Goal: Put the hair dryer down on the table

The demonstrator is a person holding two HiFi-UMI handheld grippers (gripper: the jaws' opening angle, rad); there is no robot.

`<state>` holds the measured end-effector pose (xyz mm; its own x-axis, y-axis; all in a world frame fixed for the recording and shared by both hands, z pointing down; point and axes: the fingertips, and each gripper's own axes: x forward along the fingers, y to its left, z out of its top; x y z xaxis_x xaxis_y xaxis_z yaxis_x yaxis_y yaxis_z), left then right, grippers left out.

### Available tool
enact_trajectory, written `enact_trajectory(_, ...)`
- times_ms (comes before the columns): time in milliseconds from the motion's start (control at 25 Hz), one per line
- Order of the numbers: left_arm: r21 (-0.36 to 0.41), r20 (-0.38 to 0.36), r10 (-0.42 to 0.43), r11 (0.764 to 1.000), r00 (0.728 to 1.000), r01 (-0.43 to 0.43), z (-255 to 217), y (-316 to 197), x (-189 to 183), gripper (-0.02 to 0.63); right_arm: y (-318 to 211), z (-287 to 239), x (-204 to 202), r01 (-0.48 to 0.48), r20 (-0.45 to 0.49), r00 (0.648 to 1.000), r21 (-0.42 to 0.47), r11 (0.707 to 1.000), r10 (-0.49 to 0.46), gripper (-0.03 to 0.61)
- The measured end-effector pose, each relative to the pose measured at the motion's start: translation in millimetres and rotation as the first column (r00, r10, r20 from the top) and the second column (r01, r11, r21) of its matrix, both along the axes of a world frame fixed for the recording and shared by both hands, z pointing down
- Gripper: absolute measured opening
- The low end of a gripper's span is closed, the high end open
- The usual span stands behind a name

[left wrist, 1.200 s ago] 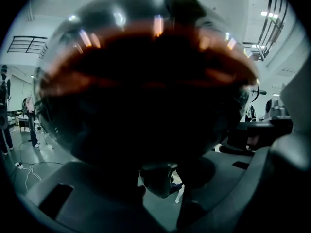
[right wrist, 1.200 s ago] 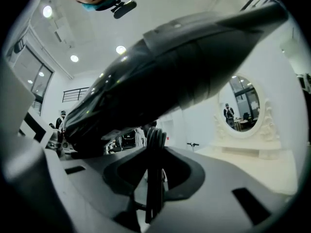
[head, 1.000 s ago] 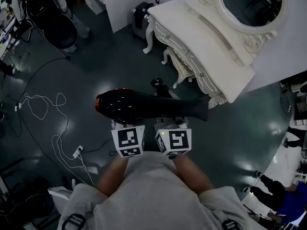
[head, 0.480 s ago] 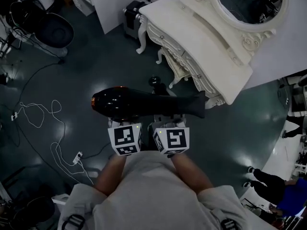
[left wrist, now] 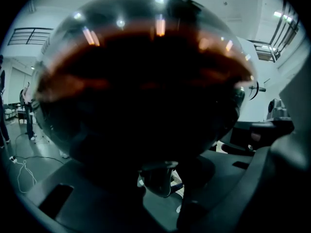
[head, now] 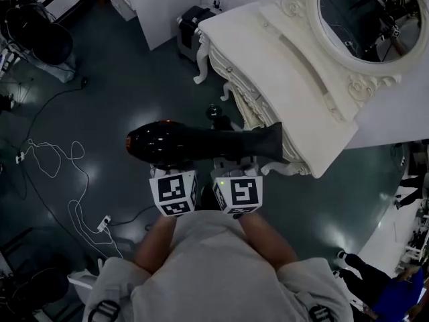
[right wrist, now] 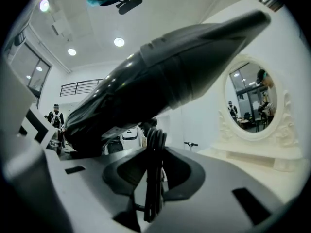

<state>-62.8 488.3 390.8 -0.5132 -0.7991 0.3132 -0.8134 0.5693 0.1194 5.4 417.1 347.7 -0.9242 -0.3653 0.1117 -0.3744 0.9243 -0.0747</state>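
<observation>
A glossy black hair dryer [head: 201,143] lies level across both grippers, its rounded rear end to the left and its nozzle to the right. The nozzle tip overlaps the front edge of the white dressing table [head: 281,79]. My left gripper [head: 173,165] sits under the rear body, which fills the left gripper view [left wrist: 146,81]; the jaws [left wrist: 158,178] close in beneath it. My right gripper [head: 238,166] is shut on the coiled black cord [right wrist: 154,149] below the dryer's barrel [right wrist: 165,81]. The table [right wrist: 252,154] stands ahead on the right.
An oval mirror [head: 369,12] tops the dressing table. White cables [head: 47,159] and a power strip [head: 104,223] lie on the dark floor at left. A black chair [head: 40,32], a white cabinet [head: 154,5] and a small case [head: 191,25] stand farther off.
Both grippers have carried the hair dryer toward the dressing table. The table's edge, apart from the nozzle before, now meets it in the head view.
</observation>
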Motion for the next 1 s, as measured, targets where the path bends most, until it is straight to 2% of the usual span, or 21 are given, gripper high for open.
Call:
enact_trajectory(440, 0.016, 0.007, 0.050, 0.999, 0.999, -0.051, 2, -118, 6, 0.195, -112, 5, 9, -0.040, -0.016, 0.999, 0.012, 0.999, 0.040, 0.101)
enact_trajectory(800, -0.028, -0.016, 0.137, 0.990, 0.990, -0.138, 8, -191, 10, 0.195, -178, 10, 28, -0.116, -0.010, 0.993, -0.015, 0.993, 0.116, 0.101)
enact_trajectory(1000, -0.056, -0.058, 0.226, 0.972, 0.972, -0.229, 30, -244, 8, 0.195, -217, 28, 32, -0.192, -0.044, 0.981, -0.019, 0.981, 0.191, 0.101)
